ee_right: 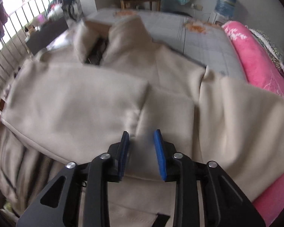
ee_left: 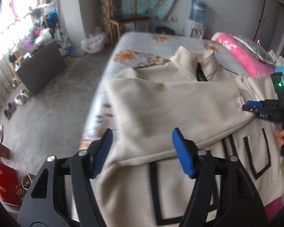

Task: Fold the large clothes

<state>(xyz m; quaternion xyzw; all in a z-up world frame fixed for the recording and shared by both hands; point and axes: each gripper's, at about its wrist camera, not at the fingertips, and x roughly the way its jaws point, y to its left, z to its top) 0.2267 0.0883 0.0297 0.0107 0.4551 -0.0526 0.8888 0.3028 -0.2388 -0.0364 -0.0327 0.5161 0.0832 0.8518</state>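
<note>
A large beige jacket (ee_left: pixel 161 98) with black-outlined pockets lies spread on the bed, collar toward the far end; it also fills the right wrist view (ee_right: pixel 85 98). Its left sleeve is folded across the chest. My left gripper (ee_left: pixel 142 151) is open, its blue pads on either side of the folded sleeve's lower edge, holding nothing. My right gripper (ee_right: pixel 141 151) is open just above the sleeve cuff in the middle of the jacket; it also shows at the right edge of the left wrist view (ee_left: pixel 245 107).
The bed (ee_left: pixel 142 43) has a grey checked sheet with orange flowers. A pink blanket (ee_right: pixel 259 66) lies along its right side. The floor at left holds shoes (ee_left: pixel 19 98), a dark cabinet (ee_left: pixel 41 68) and red bags (ee_left: pixel 5 179). A chair (ee_left: pixel 126 19) and water dispenser (ee_left: pixel 197 19) stand behind.
</note>
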